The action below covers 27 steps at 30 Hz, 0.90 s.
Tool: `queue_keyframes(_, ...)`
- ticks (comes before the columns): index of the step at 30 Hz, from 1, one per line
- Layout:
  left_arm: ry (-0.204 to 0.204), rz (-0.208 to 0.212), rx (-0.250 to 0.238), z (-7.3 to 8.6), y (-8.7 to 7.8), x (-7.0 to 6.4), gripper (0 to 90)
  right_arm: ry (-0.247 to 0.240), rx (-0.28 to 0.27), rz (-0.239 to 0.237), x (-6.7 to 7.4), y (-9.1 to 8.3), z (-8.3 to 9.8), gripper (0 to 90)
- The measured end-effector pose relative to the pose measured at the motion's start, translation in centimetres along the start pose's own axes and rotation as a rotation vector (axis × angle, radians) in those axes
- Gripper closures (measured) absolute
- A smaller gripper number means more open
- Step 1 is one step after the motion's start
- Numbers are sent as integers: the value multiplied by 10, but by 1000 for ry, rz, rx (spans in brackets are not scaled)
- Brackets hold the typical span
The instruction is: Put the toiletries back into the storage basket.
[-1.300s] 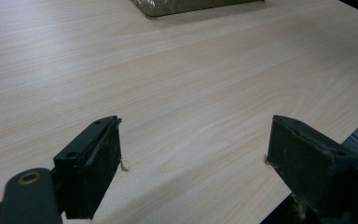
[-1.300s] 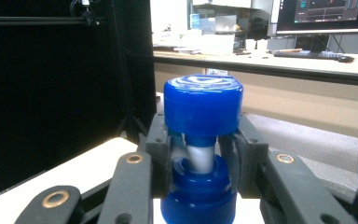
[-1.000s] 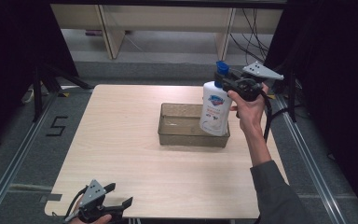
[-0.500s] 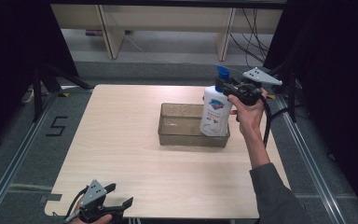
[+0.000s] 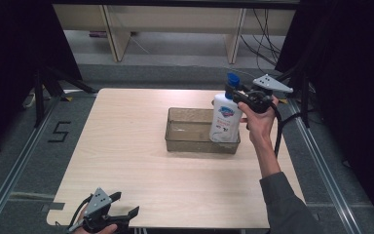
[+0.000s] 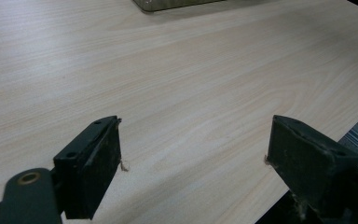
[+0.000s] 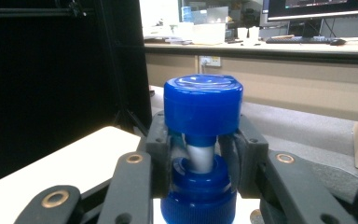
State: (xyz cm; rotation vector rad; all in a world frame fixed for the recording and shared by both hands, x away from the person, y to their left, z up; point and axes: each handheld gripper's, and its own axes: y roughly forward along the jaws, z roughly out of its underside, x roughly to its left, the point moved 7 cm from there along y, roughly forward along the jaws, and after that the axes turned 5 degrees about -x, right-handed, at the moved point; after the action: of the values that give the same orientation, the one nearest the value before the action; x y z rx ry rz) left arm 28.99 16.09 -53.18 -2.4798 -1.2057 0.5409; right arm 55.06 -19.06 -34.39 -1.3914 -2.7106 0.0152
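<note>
**A:** So which step was this? The right gripper [image 5: 237, 92] was clamped on the neck of the white plastic pump bottle with the blue cap [image 5: 225, 118], jaws closed in just under the blue pump head [image 7: 203, 107].

**B:** Looked like the placing step to me. The bottle hung upright over the right end of the clear, smoky plastic bin [image 5: 200, 143], its base down inside or just above the floor (couldn't tell which).

**A:** And the left gripper [image 5: 124, 213]?

**B:** Parked at the near left edge of the pale wooden table [image 5: 126, 131], jaws spread wide, holding nothing.

**A:** Next move?

**B:** Probably lower it till it sat flat, then let go gently so it wouldn't tip.
</note>
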Motion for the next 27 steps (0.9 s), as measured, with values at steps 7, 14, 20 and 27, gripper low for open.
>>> queue_keyframes(7, -3, -3, 1, 0, 0, -1, 170, -16, 16, 0, -2, -1, 6, 656)
queue_keyframes(14, 1, -4, 4, 1, 0, 0, 170, -5, 37, 4, -3, -1, 14, 655)
queue_keyframes(20, -1, -2, 5, 1, 0, 0, 171, -8, 41, 14, -4, -2, 18, 654)
queue_keyframes(27, 2, -7, 11, 1, 0, -1, 170, 28, 31, 18, -5, -10, 20, 645)
